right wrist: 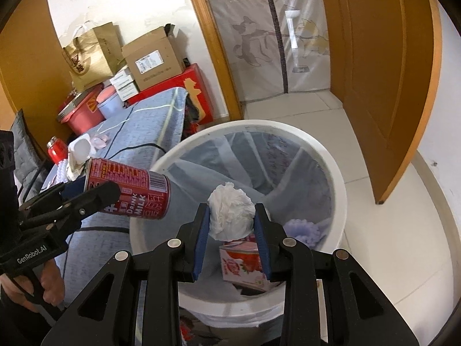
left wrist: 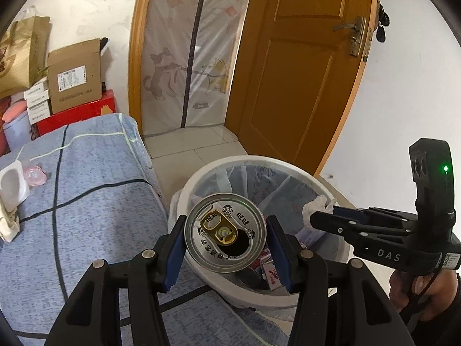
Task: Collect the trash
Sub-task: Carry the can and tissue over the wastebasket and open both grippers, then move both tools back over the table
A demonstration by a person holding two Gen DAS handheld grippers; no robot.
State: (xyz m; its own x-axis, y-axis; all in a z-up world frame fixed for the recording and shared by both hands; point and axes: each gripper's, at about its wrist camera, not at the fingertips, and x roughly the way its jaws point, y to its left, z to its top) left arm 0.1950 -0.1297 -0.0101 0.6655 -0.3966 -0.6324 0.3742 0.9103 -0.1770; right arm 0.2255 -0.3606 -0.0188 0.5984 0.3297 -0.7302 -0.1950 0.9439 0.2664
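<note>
Above the white bin [right wrist: 340, 190], the left tongs [left wrist: 225, 248] are clamped on a red milk can [right wrist: 129, 193]. Beside them, the right tongs [right wrist: 232, 225] are clamped on a crumpled white tissue [right wrist: 230, 213].

Left hand-held gripper [left wrist: 226, 248] holds can [left wrist: 224, 232] over bin [left wrist: 317, 181].

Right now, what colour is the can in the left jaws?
Red with white lettering on its side, silver top; the can shows best in the right wrist view.

The left gripper [left wrist: 226, 249] points downward, jaws wide and clamped. At its 3 o'clock the right gripper [right wrist: 232, 219] angles down, jaws narrower, gripping. A hand [left wrist: 423, 288] holds its handle.
</note>
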